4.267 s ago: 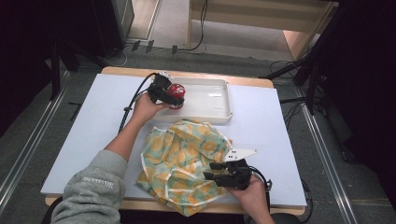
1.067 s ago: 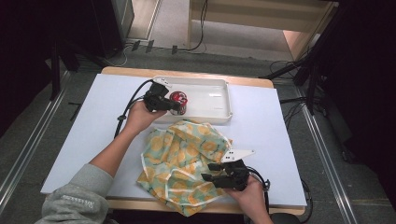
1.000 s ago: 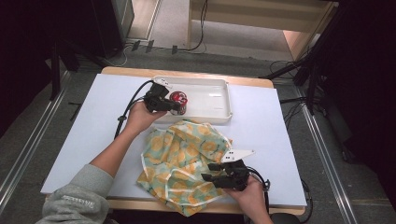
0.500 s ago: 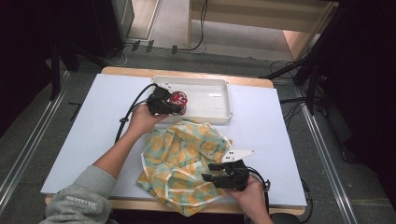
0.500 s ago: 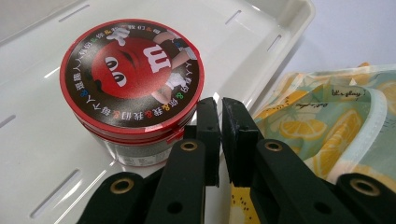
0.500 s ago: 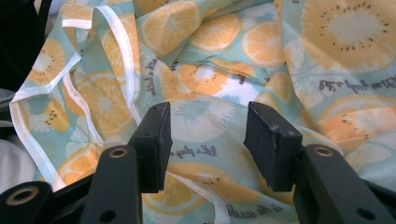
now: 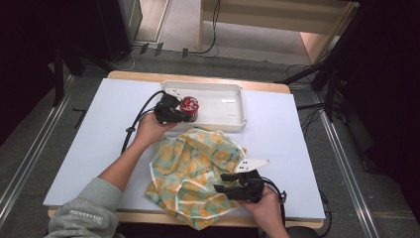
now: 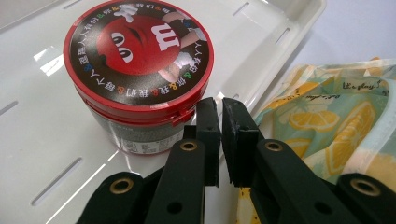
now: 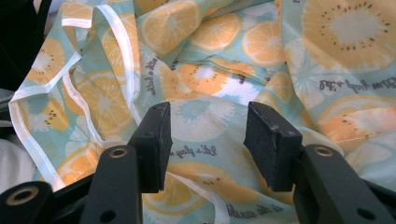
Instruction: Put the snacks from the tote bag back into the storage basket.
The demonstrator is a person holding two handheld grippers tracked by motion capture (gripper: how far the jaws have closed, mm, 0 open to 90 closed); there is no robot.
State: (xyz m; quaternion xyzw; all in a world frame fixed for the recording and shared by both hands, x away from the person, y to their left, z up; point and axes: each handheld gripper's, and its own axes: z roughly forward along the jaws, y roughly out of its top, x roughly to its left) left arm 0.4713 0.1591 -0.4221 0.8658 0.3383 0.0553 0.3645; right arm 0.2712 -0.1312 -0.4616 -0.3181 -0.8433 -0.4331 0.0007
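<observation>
Right gripper [image 7: 233,182] sits at the near table edge, jaws spread apart over the orange-print cloth [image 7: 195,168]; fabric lies under and between the pads [image 9: 156,140], not pinched. Cloth runs ahead of it and off to its left, crumpled, near corner hanging past the table edge. Farther out, left gripper [image 7: 187,115] has its jaws closed together, nothing between them. Red-lidded jar [image 8: 137,70] stands upright just ahead of the closed tips, slightly to their left, inside the white tray [image 7: 233,101]. Tips sit right beside the jar wall; contact can't be confirmed. Tray's near rim touches the cloth's far edge.
</observation>
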